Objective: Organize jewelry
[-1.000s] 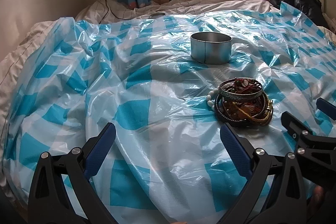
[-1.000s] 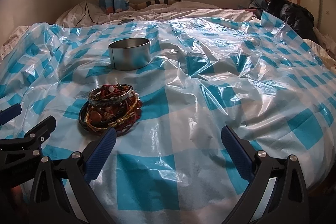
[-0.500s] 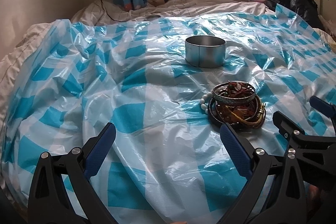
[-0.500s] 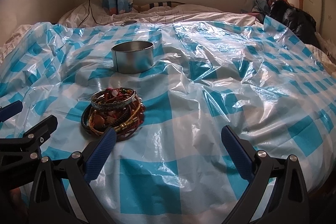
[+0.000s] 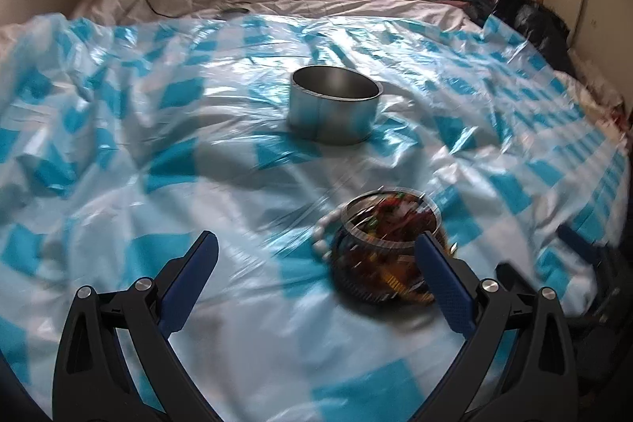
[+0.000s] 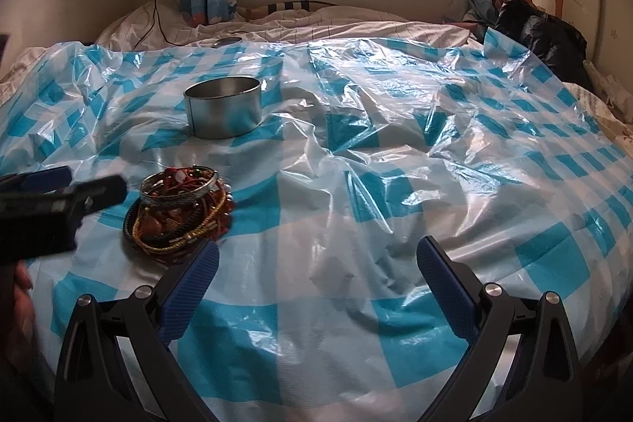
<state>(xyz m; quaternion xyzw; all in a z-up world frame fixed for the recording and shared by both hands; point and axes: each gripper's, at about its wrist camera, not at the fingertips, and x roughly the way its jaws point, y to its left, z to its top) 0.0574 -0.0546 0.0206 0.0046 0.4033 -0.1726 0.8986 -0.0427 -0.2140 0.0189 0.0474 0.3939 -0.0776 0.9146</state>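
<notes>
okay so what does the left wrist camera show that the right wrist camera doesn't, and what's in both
Only the left wrist view shows the white beads at the left edge of the jewelry pile, which is blurred there, and the right gripper seen from the side at the picture's right edge.

Only the right wrist view shows the left gripper from the side, a bit of a hand, and the pile sharp.

Both show the metal tin, the pile, the blue checked plastic sheet on the bed, the window, and each gripper's own open jaws.

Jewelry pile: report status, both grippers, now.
Left gripper open, empty. Right gripper open, empty. Jewelry pile heaped on checked plastic sheet, none in metal tin. Nothing between pile and tin.
</notes>
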